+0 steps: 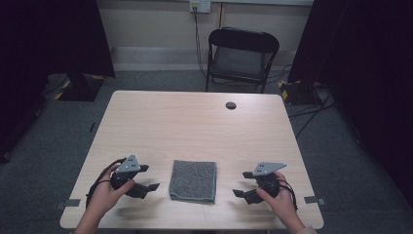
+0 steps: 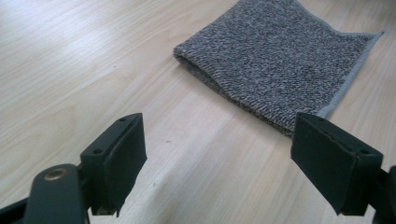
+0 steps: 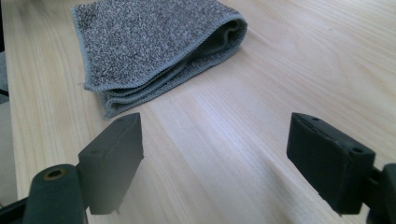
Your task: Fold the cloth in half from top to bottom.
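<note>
A folded grey towel [image 1: 193,181] lies flat near the front edge of the light wooden table [image 1: 195,122], between my two hands. My left gripper [image 1: 149,178] rests on the table just left of the towel, jaws wide apart and empty. In the left gripper view the towel [image 2: 275,60] lies ahead with its folded edge toward me, beyond my left gripper [image 2: 236,163]. My right gripper [image 1: 243,183] sits just right of the towel, also open and empty. The right gripper view shows the towel [image 3: 149,51] with its layered open edges facing my right gripper [image 3: 231,161].
A black folding chair [image 1: 239,57] stands behind the table's far edge. A dark round cable hole [image 1: 231,105] is set in the far right part of the tabletop. Cables [image 1: 311,112] trail on the grey floor at the right. Dark curtains hang on both sides.
</note>
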A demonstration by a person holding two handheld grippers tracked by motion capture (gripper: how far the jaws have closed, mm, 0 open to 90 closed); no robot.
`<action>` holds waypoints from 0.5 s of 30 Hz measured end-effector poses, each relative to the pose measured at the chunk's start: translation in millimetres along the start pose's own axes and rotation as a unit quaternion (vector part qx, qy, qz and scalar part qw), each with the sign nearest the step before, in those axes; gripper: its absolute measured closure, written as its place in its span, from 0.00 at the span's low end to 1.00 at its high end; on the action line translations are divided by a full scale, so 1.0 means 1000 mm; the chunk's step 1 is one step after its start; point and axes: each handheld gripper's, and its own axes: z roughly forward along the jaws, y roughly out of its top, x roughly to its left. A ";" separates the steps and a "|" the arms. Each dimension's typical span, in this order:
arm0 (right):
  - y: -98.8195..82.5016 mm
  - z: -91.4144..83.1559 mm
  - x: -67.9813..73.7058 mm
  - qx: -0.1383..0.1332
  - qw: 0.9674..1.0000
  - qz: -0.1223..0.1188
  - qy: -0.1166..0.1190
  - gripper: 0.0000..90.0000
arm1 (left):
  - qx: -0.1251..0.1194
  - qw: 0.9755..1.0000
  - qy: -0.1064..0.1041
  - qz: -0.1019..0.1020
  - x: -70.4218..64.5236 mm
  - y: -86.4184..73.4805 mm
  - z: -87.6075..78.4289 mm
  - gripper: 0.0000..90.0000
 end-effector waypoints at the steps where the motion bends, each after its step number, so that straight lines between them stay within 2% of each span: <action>1: -0.001 -0.002 -0.001 0.000 1.000 0.001 -0.002 0.20 | 0.001 1.000 0.002 0.004 0.001 0.000 -0.001 0.20; 4: -0.002 -0.006 -0.004 -0.003 1.000 0.005 -0.004 0.20 | -0.002 1.000 0.001 -0.002 0.004 -0.004 -0.004 0.20; 10: -0.007 -0.013 -0.012 -0.002 1.000 0.009 -0.012 0.20 | -0.003 1.000 0.006 0.001 0.010 -0.009 -0.008 0.20; 15: -0.012 -0.017 -0.017 -0.002 1.000 0.018 -0.018 0.20 | -0.004 1.000 0.010 -0.008 0.014 -0.013 -0.012 0.20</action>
